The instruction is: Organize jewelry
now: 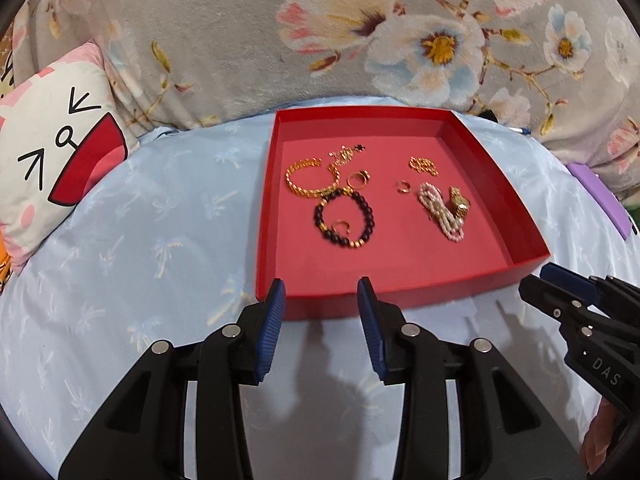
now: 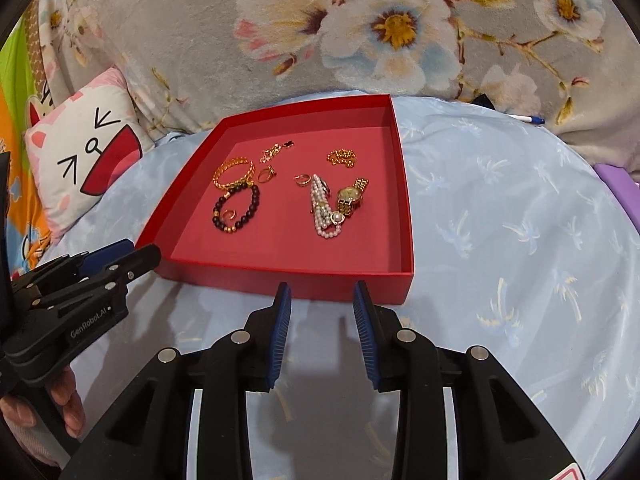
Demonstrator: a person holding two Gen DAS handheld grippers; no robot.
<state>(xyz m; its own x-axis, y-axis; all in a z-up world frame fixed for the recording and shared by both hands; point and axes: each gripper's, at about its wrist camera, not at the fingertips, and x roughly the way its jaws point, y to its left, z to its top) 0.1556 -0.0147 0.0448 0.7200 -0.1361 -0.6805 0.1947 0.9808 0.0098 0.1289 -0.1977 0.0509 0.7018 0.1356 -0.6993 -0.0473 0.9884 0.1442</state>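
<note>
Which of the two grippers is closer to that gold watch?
Right, probably. The right gripper hovers outside the red tray's near wall, roughly in line with the gold watch; the left gripper sits further left.

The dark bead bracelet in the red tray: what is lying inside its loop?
Inside the dark bead bracelet lies one small open gold ring, on the red tray floor. The gold chain bangle meets the bracelet's far edge; whether they overlap there is unclear.

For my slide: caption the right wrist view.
Open right gripper before a red tray of jewelry on a blue bedspread.
</note>
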